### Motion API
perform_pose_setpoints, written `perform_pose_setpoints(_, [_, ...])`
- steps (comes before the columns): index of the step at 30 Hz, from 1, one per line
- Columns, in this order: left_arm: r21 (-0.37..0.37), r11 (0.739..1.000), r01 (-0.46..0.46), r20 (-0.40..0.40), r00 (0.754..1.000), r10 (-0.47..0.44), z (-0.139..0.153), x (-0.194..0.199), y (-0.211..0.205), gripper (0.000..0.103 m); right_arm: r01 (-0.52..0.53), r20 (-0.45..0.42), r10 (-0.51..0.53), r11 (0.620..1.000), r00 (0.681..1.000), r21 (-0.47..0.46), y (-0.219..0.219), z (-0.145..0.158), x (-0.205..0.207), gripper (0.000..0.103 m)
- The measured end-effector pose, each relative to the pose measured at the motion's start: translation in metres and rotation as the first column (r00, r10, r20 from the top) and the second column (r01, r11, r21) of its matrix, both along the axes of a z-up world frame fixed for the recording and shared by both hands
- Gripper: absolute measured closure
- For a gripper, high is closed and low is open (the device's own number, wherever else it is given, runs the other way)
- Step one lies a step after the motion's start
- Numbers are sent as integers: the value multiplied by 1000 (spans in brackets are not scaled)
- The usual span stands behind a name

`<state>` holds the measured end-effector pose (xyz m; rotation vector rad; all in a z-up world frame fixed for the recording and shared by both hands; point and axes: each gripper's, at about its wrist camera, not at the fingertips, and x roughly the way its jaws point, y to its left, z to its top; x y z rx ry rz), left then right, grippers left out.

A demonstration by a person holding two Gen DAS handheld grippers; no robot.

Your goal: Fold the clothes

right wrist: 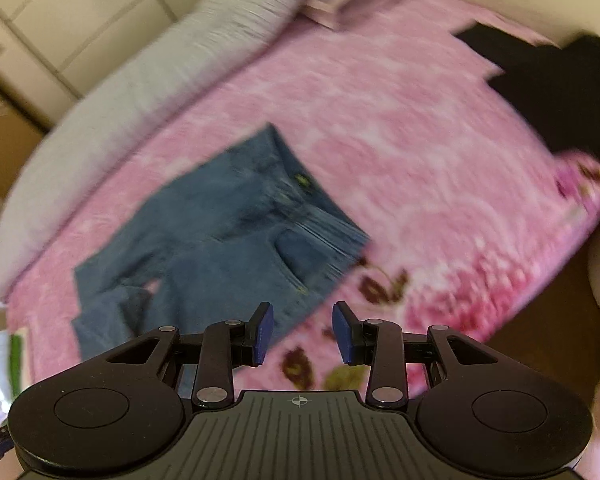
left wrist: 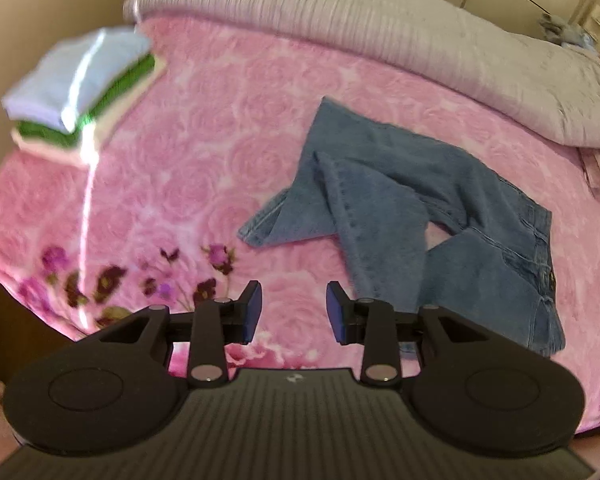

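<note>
A pair of blue jeans (left wrist: 412,216) lies crumpled on the pink floral blanket (left wrist: 220,128), legs bent over each other, waistband toward the right. My left gripper (left wrist: 294,312) hovers open above the blanket, just left of the jeans' lower leg, holding nothing. In the right wrist view the jeans (right wrist: 220,248) appear blurred, waistband at upper right. My right gripper (right wrist: 302,332) is open over the blanket's near edge, its left finger over the jeans' lower edge, nothing between the pads.
A stack of folded clothes (left wrist: 80,84), light blue on green on cream, sits at the far left of the bed. A grey ribbed quilt (left wrist: 380,24) runs along the far side. A black garment (right wrist: 556,92) lies at the right end.
</note>
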<state>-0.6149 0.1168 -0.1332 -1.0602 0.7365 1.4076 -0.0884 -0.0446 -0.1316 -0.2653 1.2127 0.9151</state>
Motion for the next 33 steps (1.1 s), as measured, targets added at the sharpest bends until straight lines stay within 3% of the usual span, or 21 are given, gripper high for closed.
perform_pose_setpoints(4, [-105,988,-112,124,984,125,-50,-27,19,67,57,-15,-58,995,998,-87,-7,-37,2,66])
perform_pose_setpoints(8, [-207,943,-262,236,922,308,-99,-49,27,66,103,-48,-109,989,993,-109,-4,-72,8,65])
perform_pose_setpoints(10, [-249,917,-311,248,895,371,-121,-54,30,66,130,-68,-139,985,988,-115,4,-89,12,65])
perform_pose_setpoints(14, [-255,901,-351,216,887,407,-147,-55,40,66,100,-99,-114,986,989,-133,33,-125,11,65])
perform_pose_setpoints(17, [-251,880,-404,257,848,463,-162,-63,47,66,77,-128,-91,991,988,-108,52,-147,8,63])
perform_pose_setpoints(21, [-249,822,-512,363,737,570,-175,-76,55,65,97,-138,-111,990,984,-104,62,-172,13,58])
perform_pose_setpoints(24, [-281,764,-581,390,658,644,-187,-79,62,59,145,-141,-157,985,977,-95,62,-182,27,56])
perform_pose_setpoints(29, [-342,651,-678,418,510,751,-208,-82,73,58,245,-169,-255,966,952,-75,54,-196,55,54])
perform_pose_setpoints(33, [-382,546,-745,403,397,825,-224,-83,81,58,339,-222,-333,941,916,-12,48,-205,76,54])
